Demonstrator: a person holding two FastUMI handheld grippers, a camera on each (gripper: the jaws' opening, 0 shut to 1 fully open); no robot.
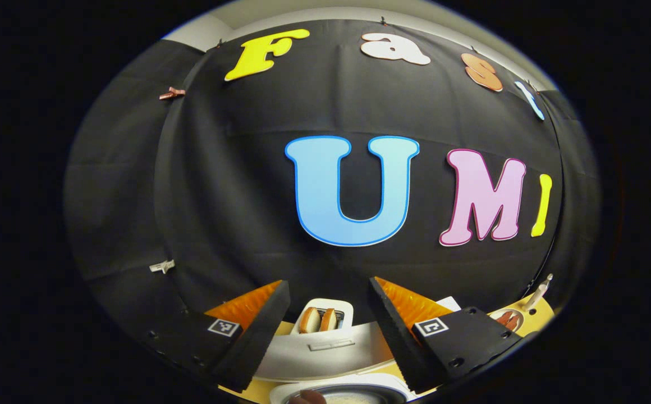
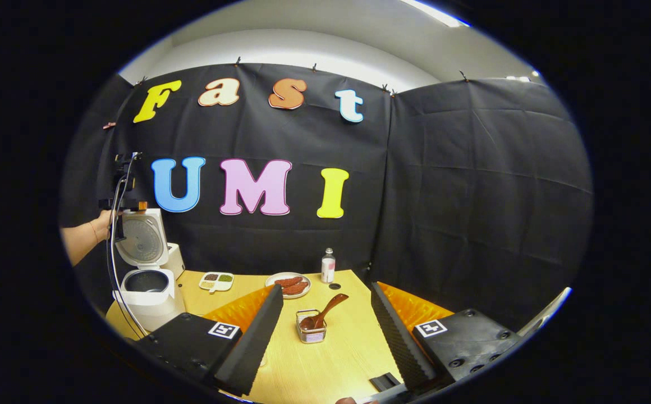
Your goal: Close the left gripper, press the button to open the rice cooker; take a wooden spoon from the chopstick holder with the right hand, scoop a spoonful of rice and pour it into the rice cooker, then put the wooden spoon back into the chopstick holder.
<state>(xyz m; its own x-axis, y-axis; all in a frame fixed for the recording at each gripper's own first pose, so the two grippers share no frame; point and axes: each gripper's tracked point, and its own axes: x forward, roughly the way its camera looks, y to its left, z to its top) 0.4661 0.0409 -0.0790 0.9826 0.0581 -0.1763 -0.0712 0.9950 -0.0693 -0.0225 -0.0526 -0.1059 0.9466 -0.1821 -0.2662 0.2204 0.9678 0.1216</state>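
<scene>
The white rice cooker (image 2: 149,292) stands at the table's left edge with its lid (image 2: 141,240) raised and its dark pot showing. A hand (image 2: 87,233) holds my left gripper (image 2: 130,202) just above that lid. In the left gripper view, my left gripper (image 1: 328,283) is open and holds nothing; the lid's white top (image 1: 325,350) lies below its fingers. The wooden spoon (image 2: 322,311) leans in the small wire chopstick holder (image 2: 311,332) at mid-table. My right gripper (image 2: 326,287) is open, raised in front of the holder and well short of it.
A sectioned dish of grains (image 2: 216,280), a plate of sausages (image 2: 289,285) and a small bottle (image 2: 328,265) sit along the far side of the wooden table (image 2: 337,359). A white toaster (image 1: 322,317) with bread stands behind the cooker. A small black block (image 2: 384,381) lies near the front edge.
</scene>
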